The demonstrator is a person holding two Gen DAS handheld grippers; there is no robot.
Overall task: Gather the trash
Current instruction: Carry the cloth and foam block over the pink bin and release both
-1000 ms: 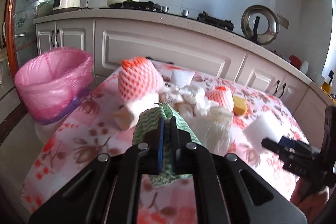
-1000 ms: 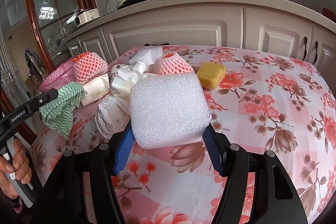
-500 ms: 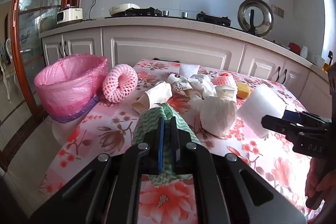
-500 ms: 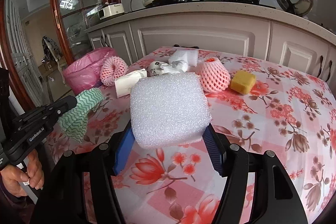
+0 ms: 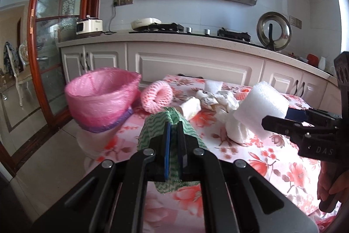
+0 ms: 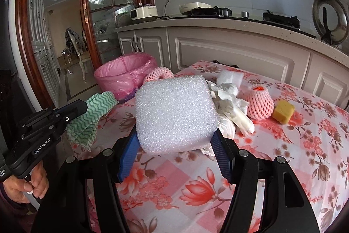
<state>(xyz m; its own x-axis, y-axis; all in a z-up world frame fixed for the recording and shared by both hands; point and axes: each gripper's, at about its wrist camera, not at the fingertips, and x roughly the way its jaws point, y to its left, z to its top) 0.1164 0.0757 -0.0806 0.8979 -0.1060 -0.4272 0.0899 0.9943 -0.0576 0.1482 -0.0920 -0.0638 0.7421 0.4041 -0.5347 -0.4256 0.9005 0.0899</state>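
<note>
Pink-lined bin [image 5: 102, 99] now nearer both loaded tongs.

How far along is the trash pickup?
Done: nothing can be seen inside the pink-lined bin from here. In hand: left tool shut on the green cloth, right tool clamping the foam block; neither is over the bin yet. Left on the table: two pink nets, crumpled paper, yellow sponge.
</note>
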